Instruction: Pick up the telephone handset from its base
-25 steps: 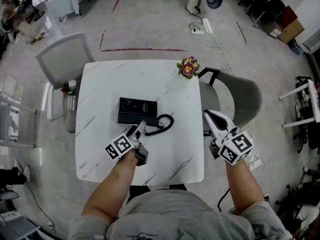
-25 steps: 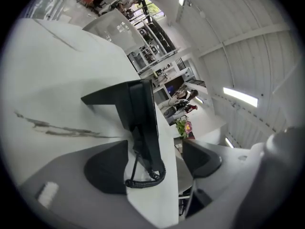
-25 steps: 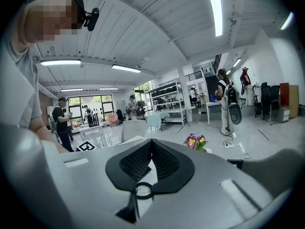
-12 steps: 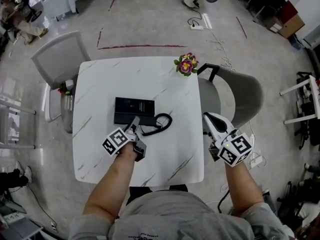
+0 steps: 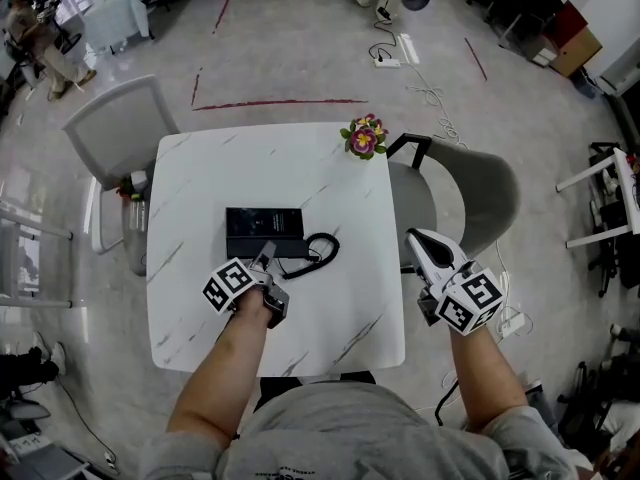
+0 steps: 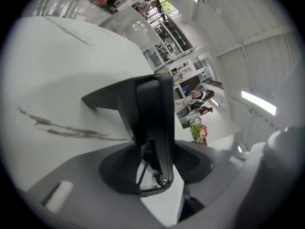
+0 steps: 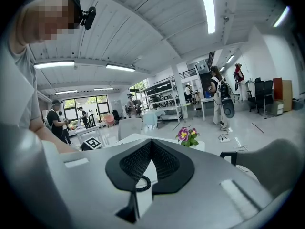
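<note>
Left gripper (image 6: 157, 166) jaws closing on the handset (image 6: 155, 109), right gripper (image 7: 151, 149) pressed together, empty; risk: taut coiled cord (image 5: 322, 251) drags the base (image 5: 255, 220).

No text, brand or number can be read. The telephone base (image 5: 262, 223) shows faint light marks on its top, too small to read.

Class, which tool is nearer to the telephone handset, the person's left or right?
Left. The left tool has its jaws closing on the telephone handset between them. The right tool, shut and empty, hangs beyond the right edge of the table, well clear of it.
</note>
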Action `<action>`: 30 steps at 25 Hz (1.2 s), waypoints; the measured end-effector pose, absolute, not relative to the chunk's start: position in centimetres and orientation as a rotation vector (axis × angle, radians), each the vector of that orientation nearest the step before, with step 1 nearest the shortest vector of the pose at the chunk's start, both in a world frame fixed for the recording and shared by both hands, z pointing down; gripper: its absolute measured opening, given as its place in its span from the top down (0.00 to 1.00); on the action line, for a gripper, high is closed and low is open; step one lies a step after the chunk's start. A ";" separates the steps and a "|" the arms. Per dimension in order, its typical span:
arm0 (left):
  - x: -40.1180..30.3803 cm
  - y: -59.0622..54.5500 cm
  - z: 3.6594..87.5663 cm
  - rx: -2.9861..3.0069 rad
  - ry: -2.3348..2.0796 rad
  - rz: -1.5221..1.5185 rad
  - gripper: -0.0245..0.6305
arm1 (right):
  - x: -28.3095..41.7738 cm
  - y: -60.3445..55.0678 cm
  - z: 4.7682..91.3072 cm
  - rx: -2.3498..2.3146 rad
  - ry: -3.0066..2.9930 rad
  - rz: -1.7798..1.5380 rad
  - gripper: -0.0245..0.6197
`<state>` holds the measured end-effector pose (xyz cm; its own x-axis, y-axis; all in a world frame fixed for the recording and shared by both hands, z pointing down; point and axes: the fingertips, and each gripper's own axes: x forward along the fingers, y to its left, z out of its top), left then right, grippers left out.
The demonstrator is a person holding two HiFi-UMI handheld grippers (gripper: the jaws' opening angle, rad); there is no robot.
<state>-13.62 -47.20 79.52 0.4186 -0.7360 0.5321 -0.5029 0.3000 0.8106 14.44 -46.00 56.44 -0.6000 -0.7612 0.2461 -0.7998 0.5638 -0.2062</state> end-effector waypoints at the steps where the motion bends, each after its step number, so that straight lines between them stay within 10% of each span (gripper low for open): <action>1: -13.6 -47.2 79.6 1.348 -1.230 -0.208 0.59 | 14.5 -45.9 56.4 1.337 -2.661 0.450 0.95; 30: -10.8 -46.5 67.5 1.924 -1.192 0.073 0.75 | 15.1 -44.4 51.8 1.374 -2.693 0.390 0.95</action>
<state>-10.77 -46.53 67.45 0.5438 -0.7085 0.4498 -0.7583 -0.1851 0.6251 15.06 -44.40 51.77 -0.5901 -0.7828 0.1973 -0.8066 0.5617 -0.1839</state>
